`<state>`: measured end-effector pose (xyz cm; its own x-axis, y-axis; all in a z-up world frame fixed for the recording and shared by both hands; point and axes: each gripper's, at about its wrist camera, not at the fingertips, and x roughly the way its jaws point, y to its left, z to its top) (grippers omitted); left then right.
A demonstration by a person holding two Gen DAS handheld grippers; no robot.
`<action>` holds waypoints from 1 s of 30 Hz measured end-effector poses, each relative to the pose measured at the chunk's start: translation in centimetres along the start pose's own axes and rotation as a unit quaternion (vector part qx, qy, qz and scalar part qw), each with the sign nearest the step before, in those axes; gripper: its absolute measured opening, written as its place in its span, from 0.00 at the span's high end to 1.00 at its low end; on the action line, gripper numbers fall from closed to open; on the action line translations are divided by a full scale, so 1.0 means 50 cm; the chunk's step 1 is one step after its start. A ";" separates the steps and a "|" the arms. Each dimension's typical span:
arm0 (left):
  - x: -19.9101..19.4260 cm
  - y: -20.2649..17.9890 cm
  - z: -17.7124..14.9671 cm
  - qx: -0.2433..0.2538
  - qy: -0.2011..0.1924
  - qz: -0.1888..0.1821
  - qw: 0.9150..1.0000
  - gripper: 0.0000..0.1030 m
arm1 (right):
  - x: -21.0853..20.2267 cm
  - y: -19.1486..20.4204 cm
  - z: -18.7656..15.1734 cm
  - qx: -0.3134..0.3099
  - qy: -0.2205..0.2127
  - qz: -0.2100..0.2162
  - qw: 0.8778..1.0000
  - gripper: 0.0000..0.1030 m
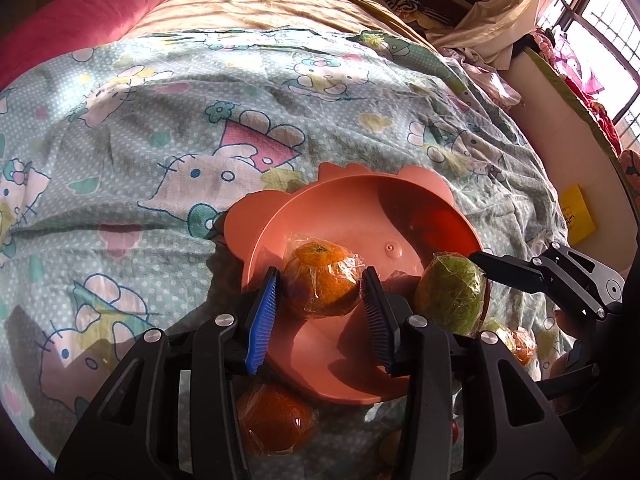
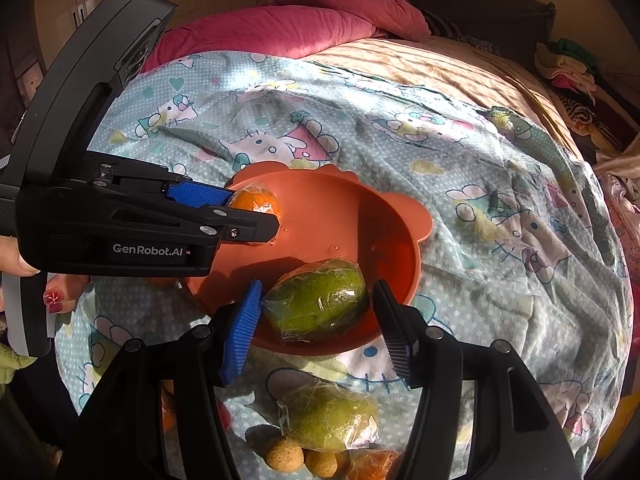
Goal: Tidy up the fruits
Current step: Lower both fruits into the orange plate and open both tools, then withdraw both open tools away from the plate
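Both the left gripper (image 1: 322, 300) and the right gripper (image 2: 318, 320) are black plastic with ribbed blue finger pads (image 1: 262, 320) and silver screws. White "GenRobot.AI" lettering (image 2: 148, 249) marks one body, and the hand (image 2: 60, 292) shows a red-painted nail.

Glossy wrap, matt plastic, soft cotton

The salmon-pink plastic bowl (image 1: 256, 228) looked smooth and matt; crinkled clear film (image 2: 320, 300) shone on the fruit; the cartoon-printed cloth sheet (image 1: 160, 120) lay creased; ribbed blue rubbery pads (image 1: 262, 320) looked dull.
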<state>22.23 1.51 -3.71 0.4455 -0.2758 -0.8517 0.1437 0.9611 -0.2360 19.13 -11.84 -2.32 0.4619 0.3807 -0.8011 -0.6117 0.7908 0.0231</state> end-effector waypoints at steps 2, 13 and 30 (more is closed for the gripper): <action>-0.002 0.001 -0.001 -0.002 0.000 0.000 1.000 0.65 | -0.002 0.000 -0.001 0.000 -0.001 0.000 1.000 0.43; -0.030 0.003 -0.010 -0.004 -0.012 0.001 1.000 0.58 | -0.018 0.001 -0.005 0.005 -0.009 -0.004 1.000 0.36; -0.084 0.004 -0.028 0.001 -0.037 0.026 0.999 0.45 | -0.074 -0.024 -0.018 0.032 -0.039 -0.016 0.999 0.28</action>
<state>19.15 2.89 -0.81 0.5159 -0.2262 -0.8263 0.1209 0.9741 -0.1912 17.56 -14.62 0.09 0.5297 0.3895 -0.7535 -0.5553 0.8307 0.0390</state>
